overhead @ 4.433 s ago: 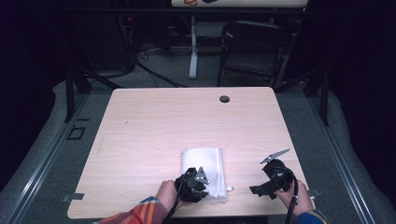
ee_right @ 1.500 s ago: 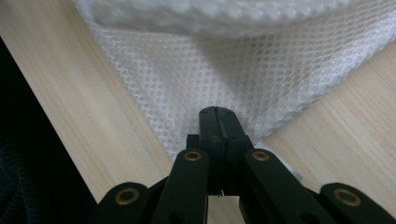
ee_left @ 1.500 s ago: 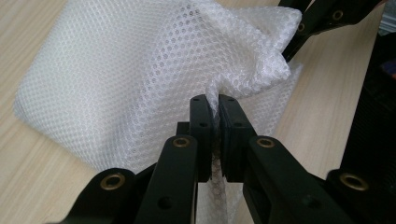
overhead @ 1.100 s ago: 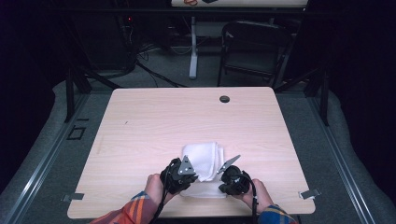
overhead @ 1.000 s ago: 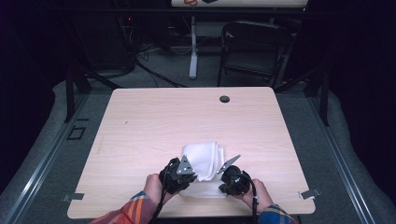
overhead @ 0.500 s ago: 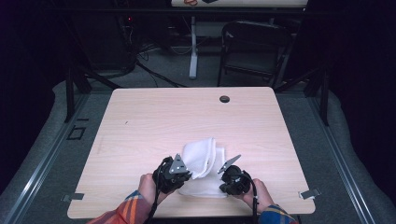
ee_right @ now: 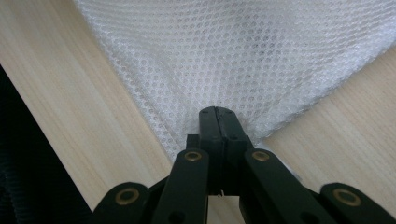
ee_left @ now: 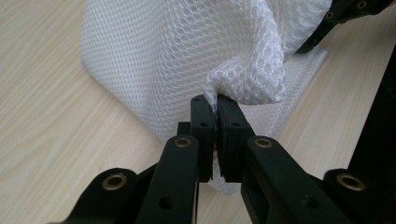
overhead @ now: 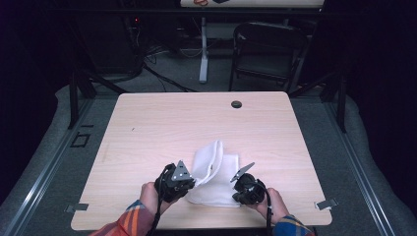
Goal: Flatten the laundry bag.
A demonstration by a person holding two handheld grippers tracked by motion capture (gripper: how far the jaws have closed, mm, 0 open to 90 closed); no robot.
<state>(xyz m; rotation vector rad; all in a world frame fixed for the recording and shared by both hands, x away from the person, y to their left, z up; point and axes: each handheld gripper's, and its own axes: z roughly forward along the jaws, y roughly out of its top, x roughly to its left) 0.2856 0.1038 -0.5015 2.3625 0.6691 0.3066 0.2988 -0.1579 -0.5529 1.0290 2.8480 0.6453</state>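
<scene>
High view: chair [overhead: 268, 54] stands beyond the table [overhead: 157, 128], nothing blocking.

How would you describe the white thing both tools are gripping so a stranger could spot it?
On the wooden table, look near the front edge, between the person's two hands. The white mesh cloth lies there, the only soft, netted item, one side lifted into a fold.

Mesh cloth [ee_left: 187, 51] cut off by top edge in left gripper view; its pinched corner hidden between tongs. Forearms cropped at bottom, high view.
</scene>
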